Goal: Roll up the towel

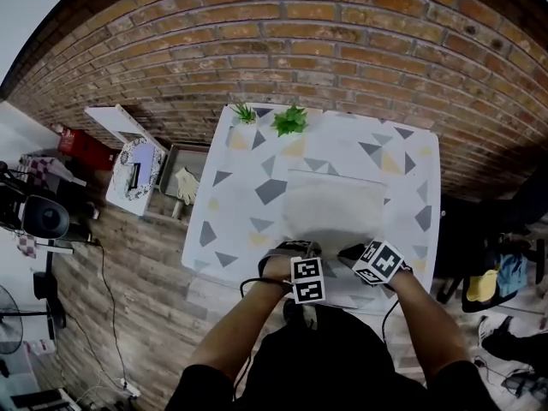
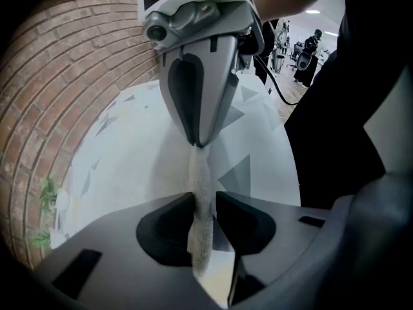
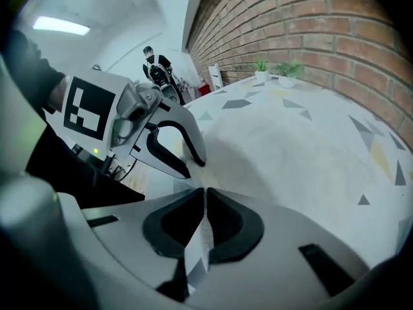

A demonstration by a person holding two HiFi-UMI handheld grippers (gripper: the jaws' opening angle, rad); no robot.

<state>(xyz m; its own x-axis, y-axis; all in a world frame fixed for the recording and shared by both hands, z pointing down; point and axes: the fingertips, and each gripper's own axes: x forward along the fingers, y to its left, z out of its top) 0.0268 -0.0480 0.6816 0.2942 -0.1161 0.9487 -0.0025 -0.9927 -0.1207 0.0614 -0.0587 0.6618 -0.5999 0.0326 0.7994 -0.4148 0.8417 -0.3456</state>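
Towel (image 1: 334, 205) gripped at near edge.
Left gripper (image 2: 205, 202) and right gripper (image 3: 204, 202) both clamp it; far pots (image 3: 286, 82) on the table (image 1: 235, 217) hold plants (image 1: 289, 120).

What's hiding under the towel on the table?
The towel lies on the table, which is patterned with grey and yellow triangles. The patch right beneath the towel is covered, so I cannot see whether anything else is there.

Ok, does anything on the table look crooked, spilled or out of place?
Nothing stands out. The towel lies flat and straight on the table; the left tool and right tool pinch its near edge, and both plants stand upright.
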